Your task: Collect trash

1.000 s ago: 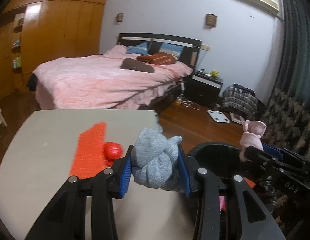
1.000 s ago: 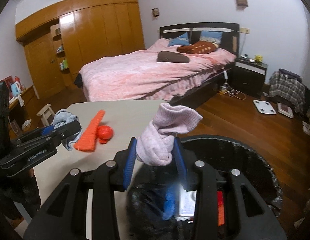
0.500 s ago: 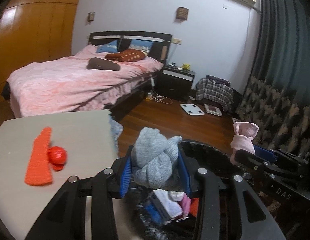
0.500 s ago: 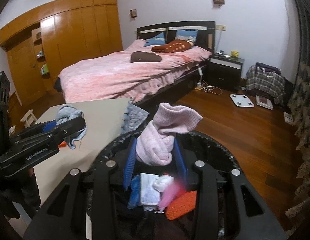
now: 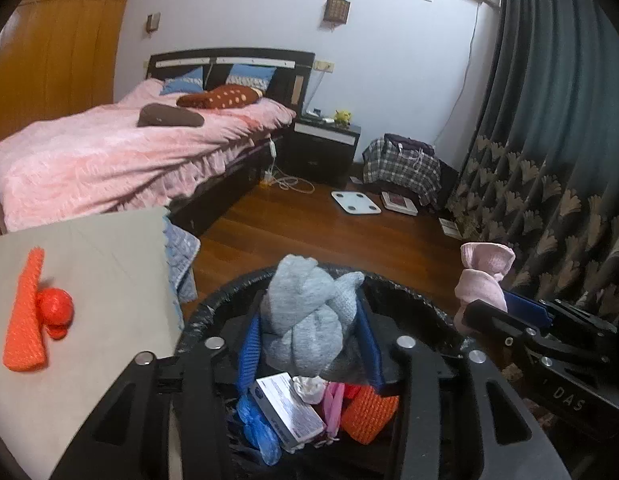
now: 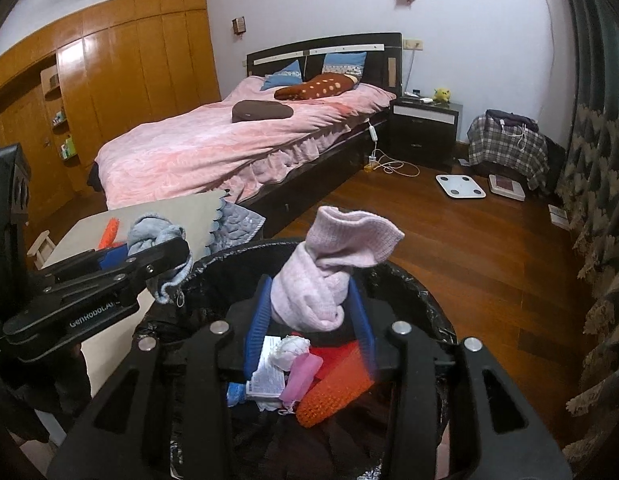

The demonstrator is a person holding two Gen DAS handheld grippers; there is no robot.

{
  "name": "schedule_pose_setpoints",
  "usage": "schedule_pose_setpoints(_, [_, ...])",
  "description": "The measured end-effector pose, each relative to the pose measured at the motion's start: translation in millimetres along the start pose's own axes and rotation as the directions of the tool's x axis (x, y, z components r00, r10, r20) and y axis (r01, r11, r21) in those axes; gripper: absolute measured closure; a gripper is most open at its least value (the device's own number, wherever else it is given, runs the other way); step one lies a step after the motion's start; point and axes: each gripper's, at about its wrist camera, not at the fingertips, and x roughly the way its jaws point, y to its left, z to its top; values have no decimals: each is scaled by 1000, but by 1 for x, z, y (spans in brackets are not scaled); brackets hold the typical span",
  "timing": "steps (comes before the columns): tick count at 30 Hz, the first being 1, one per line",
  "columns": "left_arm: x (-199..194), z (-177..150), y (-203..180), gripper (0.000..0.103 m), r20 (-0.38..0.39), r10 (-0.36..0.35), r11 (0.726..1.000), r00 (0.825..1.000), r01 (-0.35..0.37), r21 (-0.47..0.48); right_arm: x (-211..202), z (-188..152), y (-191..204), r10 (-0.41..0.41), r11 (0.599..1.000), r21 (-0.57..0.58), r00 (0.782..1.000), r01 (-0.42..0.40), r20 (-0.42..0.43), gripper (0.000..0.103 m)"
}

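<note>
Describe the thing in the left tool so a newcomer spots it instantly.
Find the round black-lined trash bin beside the beige table. Above its opening, the left tool clamps a knotted grey knit sock. The other clamped bundle nearby is pink.

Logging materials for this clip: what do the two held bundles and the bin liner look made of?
Grey bundle: soft knit fabric, matte, fuzzy ribbed texture.
Pink bundle: similar fine knit, probably a sock, with a cuff-like opening.
Bin liner: thin black plastic film, probably; glossy, crinkled at the rim.
</note>
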Motion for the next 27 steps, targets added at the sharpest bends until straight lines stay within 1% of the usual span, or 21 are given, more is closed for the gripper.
schedule_pose_setpoints(3, [2,-1,4,47,-9,-7,1000,1000,6,-19,1,-1,-5,-10,1000,22,1000,10,0,51])
schedule_pose_setpoints(4, [1,-1,7,46,-7,-4,1000,1000,4,-24,1,-2,-6,-15,1000,27,1000,15,2,48])
schedule_pose_setpoints(5, [1,0,8,42,-7,-2,1000,1000,2,-26,2,-2,-7,-17,999,28,1000,17,3,47])
schedule_pose_setpoints(6, [0,1,10,40,-4,-3,1000,1000,2,-31,2,-2,-8,-20,999,28,1000,20,4,43])
schedule_pose_setpoints(7, [-2,1,12,40,0,0,999,1000,0,-33,2,-3,-8,-24,999,28,1000,24,6,33])
schedule_pose_setpoints(8, [-3,2,12,38,4,4,999,1000,-4,-34,1,-3,-7,-36,999,30,999,35,14,29])
schedule_pose_setpoints(10, [-9,3,17,33,18,20,999,1000,-19,-38,-2,-4,-6,-50,998,36,998,49,28,12])
schedule_pose_setpoints(11, [-11,3,20,29,25,29,999,999,-28,-40,-2,-4,-6,-56,998,38,998,55,34,9])
schedule_pose_setpoints(12, [-15,4,23,24,32,40,998,999,-39,-40,-3,-3,-5,-61,997,41,997,59,40,9])
schedule_pose_setpoints(15, [-28,4,36,18,58,91,995,994,-89,-39,-3,-2,0,-42,998,49,998,40,38,7])
schedule_pose_setpoints(20, [-54,0,71,15,78,185,981,980,-179,-75,2,1,19,-5,1000,23,999,4,32,7])
schedule_pose_setpoints(24, [-72,-8,100,14,78,271,960,959,-264,-95,8,5,44,40,999,-2,999,-40,27,7])
schedule_pose_setpoints(25, [-76,-11,111,14,73,302,950,951,-294,-101,10,6,49,50,999,-9,998,-49,25,7])
schedule_pose_setpoints(27, [-82,-15,124,14,65,334,939,940,-325,-111,15,10,65,75,997,-24,997,-74,21,7])
